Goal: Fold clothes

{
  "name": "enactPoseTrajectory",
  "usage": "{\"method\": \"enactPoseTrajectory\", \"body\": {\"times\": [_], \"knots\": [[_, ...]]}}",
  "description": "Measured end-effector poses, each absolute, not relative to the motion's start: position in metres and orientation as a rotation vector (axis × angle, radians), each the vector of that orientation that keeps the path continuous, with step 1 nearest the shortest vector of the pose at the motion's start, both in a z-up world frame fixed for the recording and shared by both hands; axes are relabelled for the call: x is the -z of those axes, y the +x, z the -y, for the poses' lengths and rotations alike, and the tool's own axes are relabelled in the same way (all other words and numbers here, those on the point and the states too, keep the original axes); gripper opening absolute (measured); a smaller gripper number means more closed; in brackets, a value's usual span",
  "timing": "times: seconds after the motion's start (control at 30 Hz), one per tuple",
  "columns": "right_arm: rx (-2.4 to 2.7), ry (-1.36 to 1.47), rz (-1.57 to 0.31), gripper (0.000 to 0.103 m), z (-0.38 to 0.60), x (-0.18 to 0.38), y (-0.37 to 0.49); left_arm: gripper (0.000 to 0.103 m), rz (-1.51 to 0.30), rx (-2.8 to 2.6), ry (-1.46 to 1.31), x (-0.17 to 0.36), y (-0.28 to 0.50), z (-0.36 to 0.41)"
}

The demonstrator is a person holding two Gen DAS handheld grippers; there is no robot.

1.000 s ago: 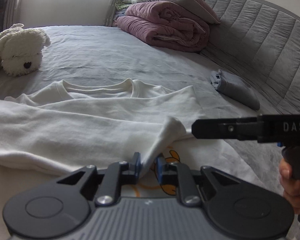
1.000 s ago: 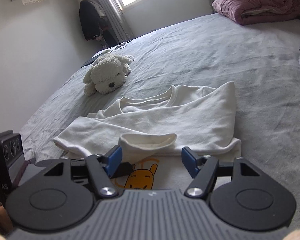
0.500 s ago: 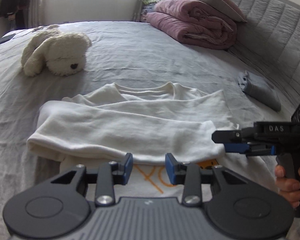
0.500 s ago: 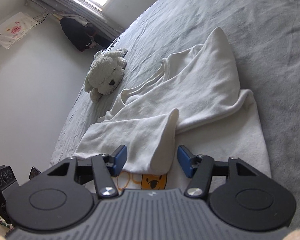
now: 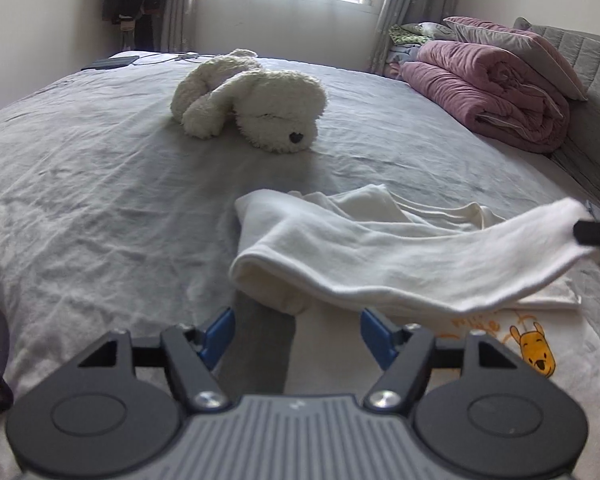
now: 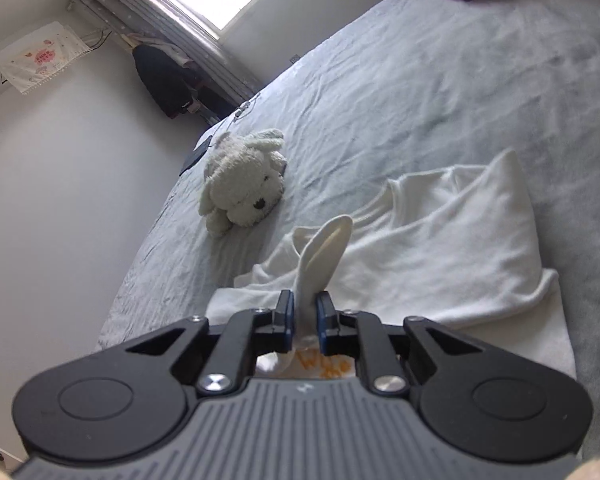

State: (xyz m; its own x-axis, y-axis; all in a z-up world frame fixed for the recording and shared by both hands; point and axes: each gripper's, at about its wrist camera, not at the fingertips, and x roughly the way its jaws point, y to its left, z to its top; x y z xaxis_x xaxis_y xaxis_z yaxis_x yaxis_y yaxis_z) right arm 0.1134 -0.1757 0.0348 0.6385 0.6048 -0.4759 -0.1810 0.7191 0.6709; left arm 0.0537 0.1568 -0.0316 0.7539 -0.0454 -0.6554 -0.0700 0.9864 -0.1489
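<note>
The white sweatshirt (image 6: 440, 248) lies on the grey bed (image 5: 100, 200), near the person's edge, front up w/ an orange bear print (image 5: 534, 346) showing by the hem. One sleeve (image 5: 400, 264) is laid crosswise over the chest, its shoulder fold bunched at the garment's left side; the cuff end is lifted off the body and pinched. The right gripper (image 6: 305, 322) is closing on that cuff (image 6: 324, 256), pads pressing the cloth on both sides, fabric standing up between them (in the left view only its dark tip shows at the frame edge, w/ the sleeve stretched to it). The left gripper (image 5: 296, 332) is opening, tongs well apart, nothing between them but bedsheet and the near edge of the shirt; it grips nothing.

Progress, as I judge it: early-to-mid. One sleeve is brought across but not yet laid flat, since it hangs in the air. The other sleeve looks tucked in along the far side, tho I can't tell for sure. Still left: settle the held sleeve, then fold the body up, probably hem toward collar.

Further out: a plush dog (image 5: 252, 100) sits beyond the shirt, well apart, and a folded pink quilt (image 5: 488, 88) lies by the headboard.
</note>
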Motion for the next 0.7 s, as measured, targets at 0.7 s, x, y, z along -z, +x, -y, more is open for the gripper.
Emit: {"method": "enactPoseTrajectory", "body": {"times": [0.7], "knots": [[-0.453, 0.453, -0.585, 0.005, 0.133, -0.146, 0.161, 0.064, -0.643, -0.029, -0.421, 0.045, 0.08, -0.168]]}}
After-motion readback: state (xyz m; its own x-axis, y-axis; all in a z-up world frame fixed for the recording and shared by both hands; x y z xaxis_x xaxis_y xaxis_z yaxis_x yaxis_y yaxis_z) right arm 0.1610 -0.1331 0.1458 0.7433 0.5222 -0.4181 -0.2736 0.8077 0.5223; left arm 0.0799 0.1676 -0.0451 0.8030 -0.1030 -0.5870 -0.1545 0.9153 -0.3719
